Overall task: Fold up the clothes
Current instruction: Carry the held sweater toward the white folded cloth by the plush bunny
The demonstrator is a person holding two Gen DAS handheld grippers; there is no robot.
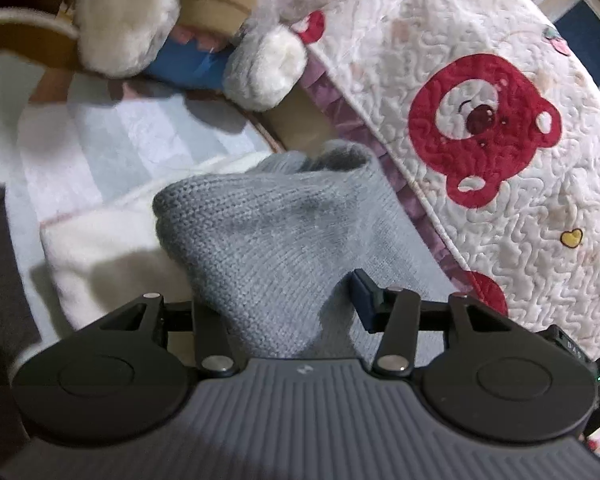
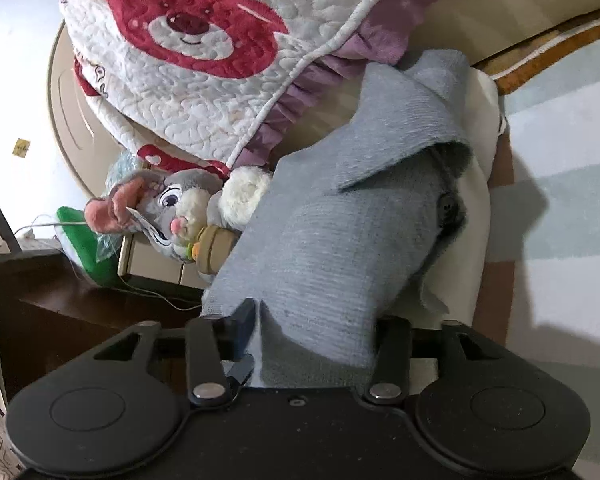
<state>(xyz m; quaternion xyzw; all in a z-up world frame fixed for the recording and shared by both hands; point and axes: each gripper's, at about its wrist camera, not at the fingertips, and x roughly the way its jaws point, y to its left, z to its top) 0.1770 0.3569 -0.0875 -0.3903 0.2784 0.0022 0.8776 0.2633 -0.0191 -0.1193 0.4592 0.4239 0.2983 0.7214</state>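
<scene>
Left gripper (image 1: 278, 312) and right gripper (image 2: 316, 332): jaws part open, each apparently pinching the grey sweater (image 2: 340, 220), draped over a white cloth (image 1: 100, 240). Beyond: bear quilt (image 1: 480, 120), stuffed bunny (image 2: 172, 208).

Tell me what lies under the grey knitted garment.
Under the grey knitted garment, a white cloth shows at its edges, lying on a pale striped rug. Whatever sits beneath the garment's middle is covered.

The grey sweater (image 1: 284, 236) was ribbed knit wool, matt. The quilt (image 1: 480, 92) was stitched, puckered cloth; the plush rabbit (image 2: 180, 208) fuzzy. Both grippers' bodies were matt black plastic.
</scene>
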